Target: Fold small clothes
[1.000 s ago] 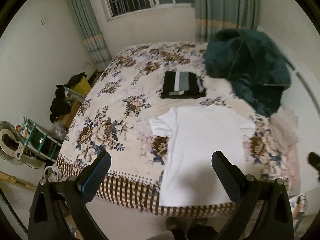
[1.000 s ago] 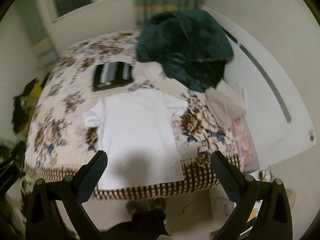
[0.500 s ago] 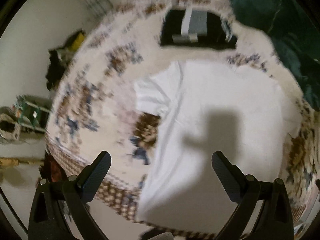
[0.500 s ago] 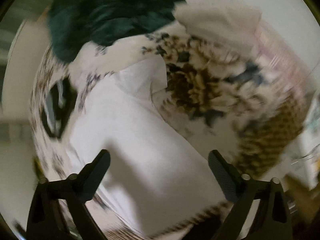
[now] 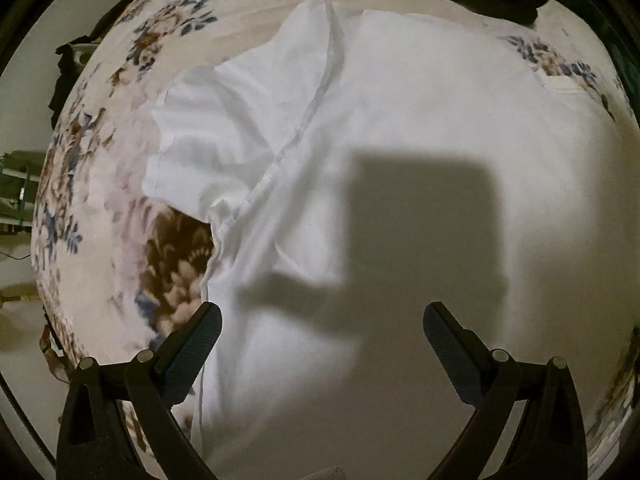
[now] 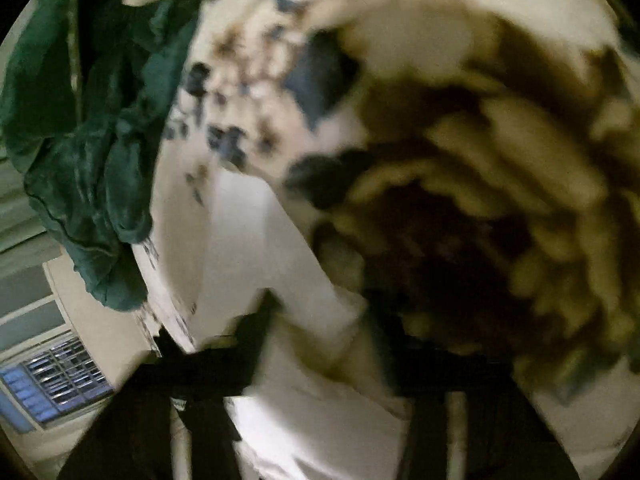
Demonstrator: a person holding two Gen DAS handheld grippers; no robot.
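**Left claw spread over white T-shirt; right view blurred**

Left wrist view: white T-shirt (image 5: 400, 128) lies flat on the floral bedspread (image 5: 92, 184), filling most of the frame. One short sleeve (image 5: 224, 128) lies out to the left, creased near the armpit seam. Left claw (image 5: 320, 332) is spread wide and holds nothing, just above the shirt body; a blocky shadow (image 5: 424, 216) falls on the cloth between the fingers.

Right wrist view: heavy motion blur. Right claw (image 6: 320, 344) shows only as dark smears over a white patch of cloth; cannot tell whether it is spread or pinching. Dark green blanket (image 6: 88, 128) lies bunched at upper left; a barred window (image 6: 52, 380) shows at lower left.
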